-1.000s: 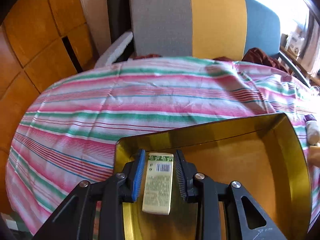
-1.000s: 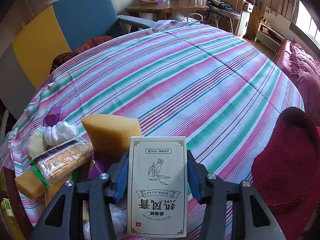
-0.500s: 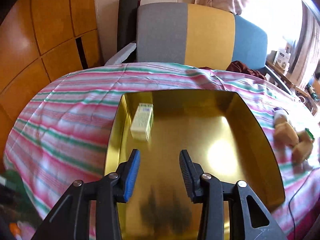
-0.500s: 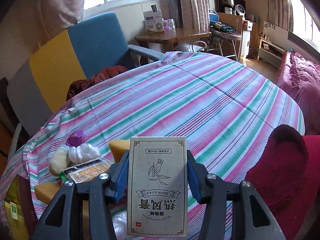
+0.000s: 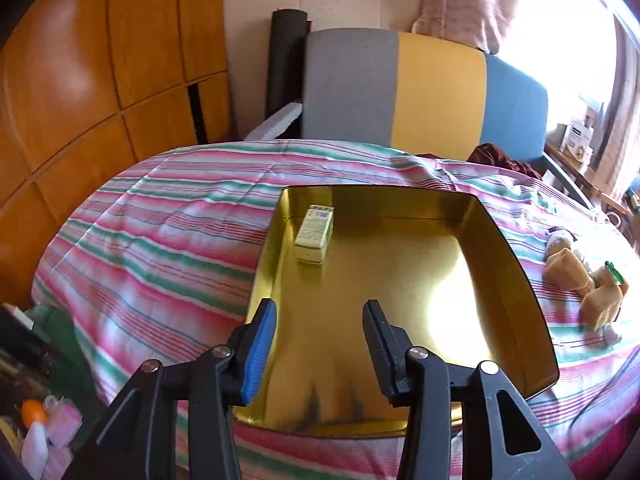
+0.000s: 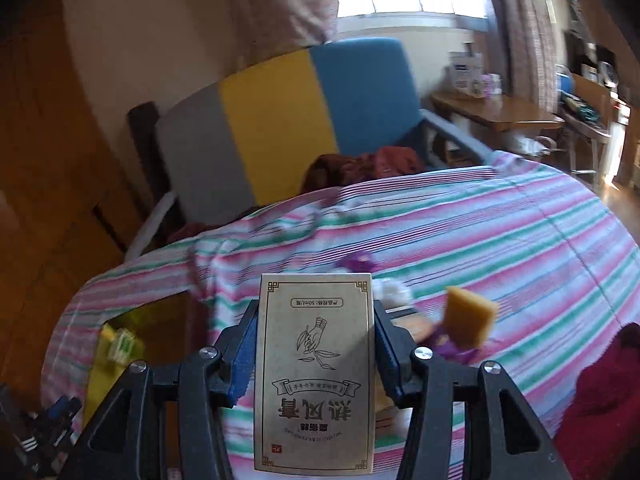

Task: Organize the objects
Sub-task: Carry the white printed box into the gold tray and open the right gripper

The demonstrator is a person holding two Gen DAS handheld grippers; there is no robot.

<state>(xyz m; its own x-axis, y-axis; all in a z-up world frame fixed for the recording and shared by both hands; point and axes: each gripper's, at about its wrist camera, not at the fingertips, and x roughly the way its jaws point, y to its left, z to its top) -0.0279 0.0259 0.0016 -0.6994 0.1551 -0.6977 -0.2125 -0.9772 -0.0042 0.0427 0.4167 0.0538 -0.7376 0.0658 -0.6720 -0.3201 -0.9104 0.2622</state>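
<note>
Gold tray [image 5: 516, 264] now holds the small green box [image 5: 314, 235], far left; left gripper [image 5: 319, 338] opening, empty. Right gripper [image 6: 315, 354] clamps the beige carton [image 6: 315, 376], seemingly next.

One gold tray [image 5: 516, 280] holds one small box [image 5: 314, 234], one larger printed box [image 6: 315, 372] sits in view, two yellow sponges [image 5: 566, 274] lie on one striped cloth [image 5: 160, 248], before one tricolour chair [image 5: 420, 88].

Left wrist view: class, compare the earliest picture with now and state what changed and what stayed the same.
The left hand-held gripper let go of the small green box, left it in the gold tray, drew back, its jaws opening. The right hand-held gripper still clamps the beige carton.
</note>
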